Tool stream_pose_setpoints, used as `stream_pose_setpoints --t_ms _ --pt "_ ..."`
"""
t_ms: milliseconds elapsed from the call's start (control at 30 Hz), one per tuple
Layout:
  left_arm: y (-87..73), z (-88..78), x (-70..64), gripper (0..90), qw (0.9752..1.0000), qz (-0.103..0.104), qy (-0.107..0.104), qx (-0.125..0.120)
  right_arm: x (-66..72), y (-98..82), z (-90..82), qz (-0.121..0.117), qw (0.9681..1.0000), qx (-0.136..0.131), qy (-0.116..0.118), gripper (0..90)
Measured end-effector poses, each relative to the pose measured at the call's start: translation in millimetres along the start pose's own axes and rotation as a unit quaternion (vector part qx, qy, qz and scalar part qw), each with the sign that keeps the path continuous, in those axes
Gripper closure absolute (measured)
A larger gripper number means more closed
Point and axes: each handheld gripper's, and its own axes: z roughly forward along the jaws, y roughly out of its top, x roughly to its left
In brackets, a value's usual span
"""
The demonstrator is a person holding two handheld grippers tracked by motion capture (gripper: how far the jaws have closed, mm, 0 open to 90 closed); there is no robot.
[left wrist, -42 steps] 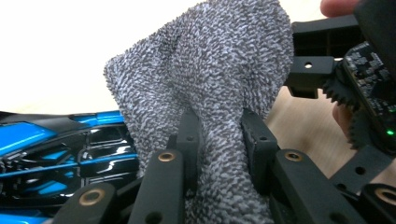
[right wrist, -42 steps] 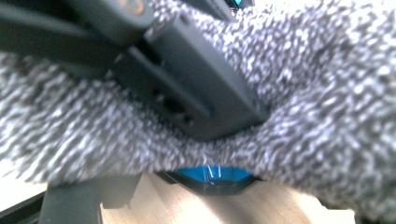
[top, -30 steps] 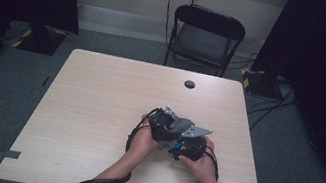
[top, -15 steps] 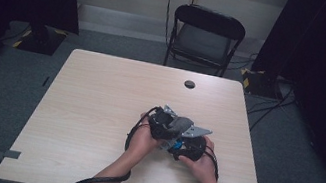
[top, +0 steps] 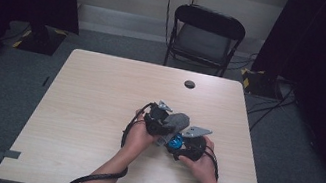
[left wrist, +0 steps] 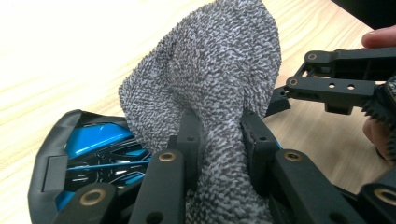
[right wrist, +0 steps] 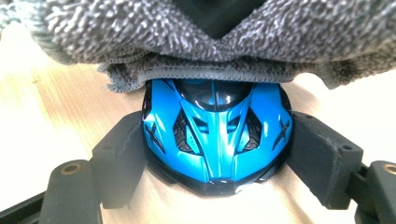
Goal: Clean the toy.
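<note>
Two grippers: both sit just right of centre in the lower half of the high view, close together on the table point(top: 100, 90).
Left gripper point(left wrist: 219, 135): jaws closed on a grey cloth point(left wrist: 210, 70); both black jaws press into the fabric from either side at the lower centre of the left gripper view.
Left gripper, high view point(top: 158, 121): held by the left hand point(top: 138, 135); grey plate on top, cable trailing to the lower left edge.
Right gripper point(right wrist: 217, 158): jaws clamped on a blue toy car point(right wrist: 217, 135); one pad bears on each flank of the car at the centre of the right gripper view.
Right gripper, high view point(top: 187, 144): held by the right hand point(top: 202, 162); grey plate on top.
Cloth, position: bunched and raised, upper centre of the left gripper view; in the right gripper view point(right wrist: 196, 42) it spans the top of the frame, its hem lying on the far part of the car.
Cloth, high view point(top: 177, 121): between the two grippers, just above the car.
Car, position: on the table, nose toward the right gripper camera; in the left gripper view point(left wrist: 93, 149) it lies at lower left, beside the cloth.
Car, high view point(top: 174, 140): small blue spot between the hands.
Background: black folding chair point(top: 206, 33) beyond the far table edge, upper centre; a dark round spot point(top: 189, 84) on the table near that edge.
</note>
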Motion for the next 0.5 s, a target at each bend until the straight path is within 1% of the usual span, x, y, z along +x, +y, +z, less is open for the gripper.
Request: stream_pose_setpoints --t_ms 67,100,267,300,367,400,433,500 --pt "0.2 -0.3 0.6 73.0 1.0 0.001 0.004 -0.001 0.0 0.0 0.0 0.0 1.0 0.0 0.0 24.1" --pt "0.1 -1.0 1.7 73.0 0.9999 0.004 0.012 -0.002 0.0 0.0 0.0 0.0 1.0 0.0 0.0 24.1" --pt "-1.2 -5.8 13.8 73.0 0.9996 -0.015 0.022 -0.004 0.1 0.0 0.0 0.0 1.0 0.0 0.0 24.1" --pt "-1.7 -6.3 15.5 73.0 0.9996 -0.012 0.026 -0.004 0.1 0.0 0.0 0.0 1.0 0.0 0.0 24.1" --pt "-3.4 -7.6 18.9 73.0 0.9995 -0.014 0.029 -0.007 0.1 0.0 0.0 0.0 1.0 0.0 0.0 24.1" --pt "-3.9 -8.5 20.3 73.0 0.9995 -0.011 0.031 -0.005 0.1 0.0 0.0 0.0 1.0 0.0 0.0 24.1" --pt "-4.4 -8.5 21.2 73.0 0.9994 -0.014 0.032 -0.008 0.1 0.0 0.0 0.0 1.0 0.0 0.0 24.1" --pt "-4.6 -9.1 23.0 73.0 0.9993 -0.01 0.036 -0.007 0.1 0.0 0.0 0.0 1.0 0.0 0.0 24.1"
